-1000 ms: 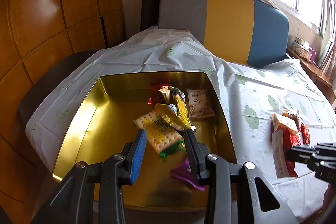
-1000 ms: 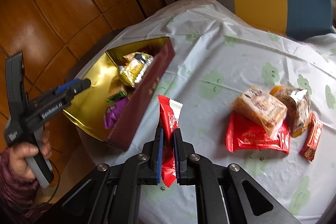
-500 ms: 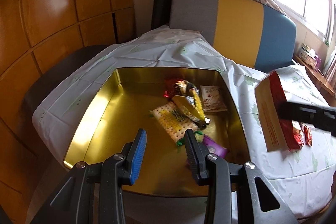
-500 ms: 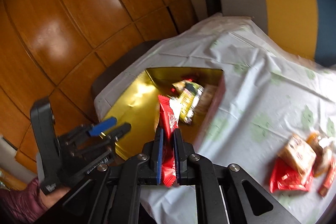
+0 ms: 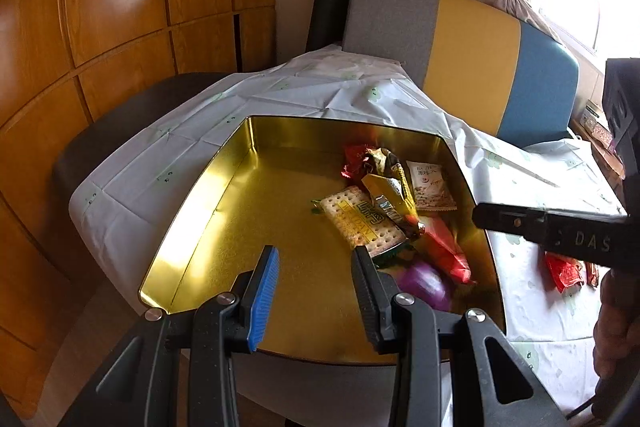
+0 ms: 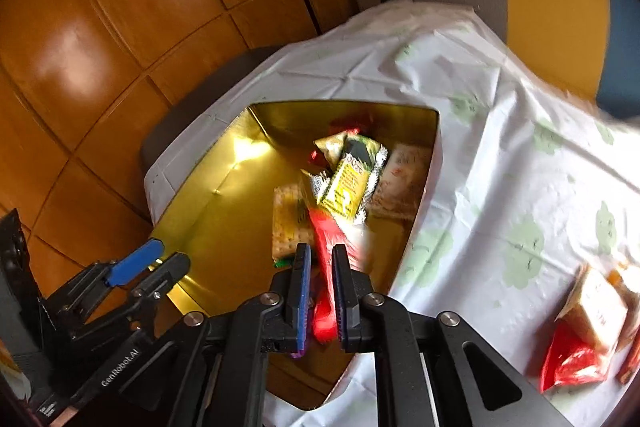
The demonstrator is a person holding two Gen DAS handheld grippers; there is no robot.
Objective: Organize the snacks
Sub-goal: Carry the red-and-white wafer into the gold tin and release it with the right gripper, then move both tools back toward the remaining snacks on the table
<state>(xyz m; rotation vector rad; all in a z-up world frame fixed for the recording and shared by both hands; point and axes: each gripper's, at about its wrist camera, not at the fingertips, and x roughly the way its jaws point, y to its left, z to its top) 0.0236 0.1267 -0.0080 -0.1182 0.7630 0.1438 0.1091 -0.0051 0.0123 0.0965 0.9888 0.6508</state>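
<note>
A gold tin box (image 5: 224, 211) (image 6: 208, 203) sits on the table's left end with several snack packets inside: a cracker pack (image 5: 362, 221), a yellow packet (image 6: 348, 183), a purple one (image 5: 424, 285). A red packet (image 5: 444, 251) (image 6: 328, 267) lies in the box, blurred, between my right gripper's (image 6: 318, 259) parted fingers, apparently loose. My left gripper (image 5: 314, 269) is open and empty over the box's near edge. The right gripper's body shows in the left wrist view (image 5: 560, 227).
More snacks lie on the white tablecloth at the right: a red bag (image 6: 572, 359) and a wrapped cake (image 6: 596, 307). A grey, yellow and blue headboard (image 5: 472, 55) stands behind. Wood panelling (image 5: 100, 7) is on the left.
My right gripper carried the red packet from the tablecloth over the box and has opened; the packet now drops among the snacks. My left gripper drew back slightly.
</note>
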